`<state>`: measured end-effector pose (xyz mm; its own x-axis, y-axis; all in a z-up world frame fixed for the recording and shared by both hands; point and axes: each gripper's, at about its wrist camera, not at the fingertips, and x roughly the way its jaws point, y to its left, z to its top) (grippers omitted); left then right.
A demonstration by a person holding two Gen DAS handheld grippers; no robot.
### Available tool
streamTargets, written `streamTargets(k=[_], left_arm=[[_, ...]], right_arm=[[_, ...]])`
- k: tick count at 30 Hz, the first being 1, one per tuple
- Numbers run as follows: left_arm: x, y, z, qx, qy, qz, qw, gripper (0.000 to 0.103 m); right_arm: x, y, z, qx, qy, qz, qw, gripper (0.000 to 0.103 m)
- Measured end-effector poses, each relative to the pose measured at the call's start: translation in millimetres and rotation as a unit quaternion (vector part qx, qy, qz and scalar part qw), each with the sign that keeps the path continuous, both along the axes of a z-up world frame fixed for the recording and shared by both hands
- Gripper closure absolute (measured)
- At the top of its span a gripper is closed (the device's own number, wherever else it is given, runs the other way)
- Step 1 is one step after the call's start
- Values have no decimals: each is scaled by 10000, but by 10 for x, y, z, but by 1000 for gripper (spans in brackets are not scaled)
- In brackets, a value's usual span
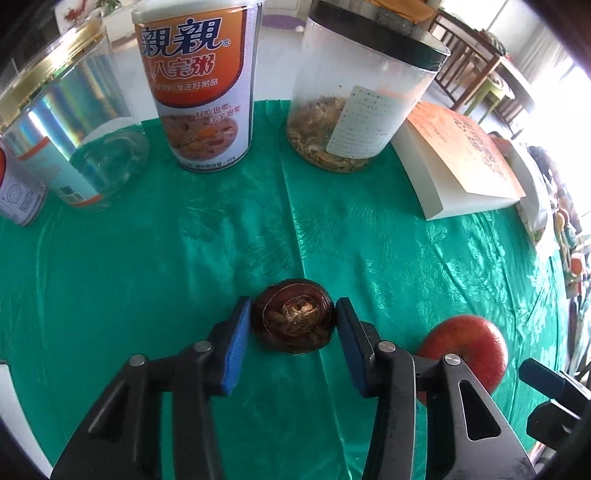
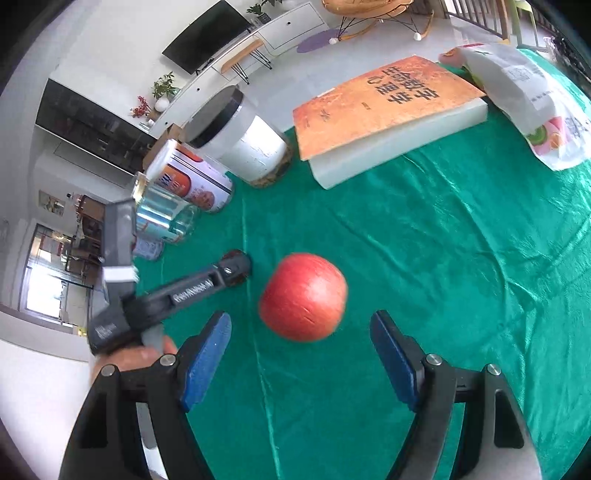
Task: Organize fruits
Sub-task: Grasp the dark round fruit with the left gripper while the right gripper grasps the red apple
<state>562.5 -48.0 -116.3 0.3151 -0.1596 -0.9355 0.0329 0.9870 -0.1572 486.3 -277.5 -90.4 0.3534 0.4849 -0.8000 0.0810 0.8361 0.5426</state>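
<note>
You work over a green patterned tablecloth (image 1: 369, 229), with a living room behind: a wall television (image 2: 208, 35) and a white low cabinet (image 2: 291, 27). Your left gripper (image 1: 293, 319) clasps a brown water chestnut (image 1: 293, 317) on the cloth, its papery crown facing up at the camera; it is squat, with no clear long axis. Your right gripper (image 2: 301, 332) stands spread, touching nothing, with the red apple (image 2: 303, 297) just ahead of its pads, blurred.
</note>
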Motion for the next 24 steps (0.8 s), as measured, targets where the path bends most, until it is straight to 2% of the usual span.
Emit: streamTargets(k=[3, 7, 8, 10, 13, 15, 19, 22, 24], left_arm=[[-64, 41, 3, 17, -105, 66, 9999, 56], [-175, 124, -14, -54, -133, 104, 9998, 56], [-211, 145, -12, -55, -139, 89, 9998, 56], [-294, 185, -24, -47, -151, 70, 9998, 56], [-448, 266, -22, -68, -152, 62, 9998, 56], [-625, 343, -2, -217, -144, 103, 9996, 56], [-1150, 605, 76, -534, -235, 325, 9978, 56], [-1741, 863, 108, -1086, -248, 785, 9907, 56], [-2112, 928, 119, -1265, -285, 921, 9873, 56]], right_arm=[[117, 186, -59, -206, 240, 149, 9994, 25], [200, 296, -212, -529, 417, 16, 9977, 25], [214, 308, -256, -510, 419, -38, 9978, 26], [229, 342, -340, -457, 414, -80, 9981, 38], [197, 409, -377, -508, 216, -18, 9985, 41], [140, 474, -367, -656, 106, 75, 9978, 41], [-169, 596, -392, -247, 51, 405, 9989, 41], [-521, 671, -425, 72, 56, 632, 9980, 41], [-838, 703, -459, 365, 83, 743, 9965, 41]])
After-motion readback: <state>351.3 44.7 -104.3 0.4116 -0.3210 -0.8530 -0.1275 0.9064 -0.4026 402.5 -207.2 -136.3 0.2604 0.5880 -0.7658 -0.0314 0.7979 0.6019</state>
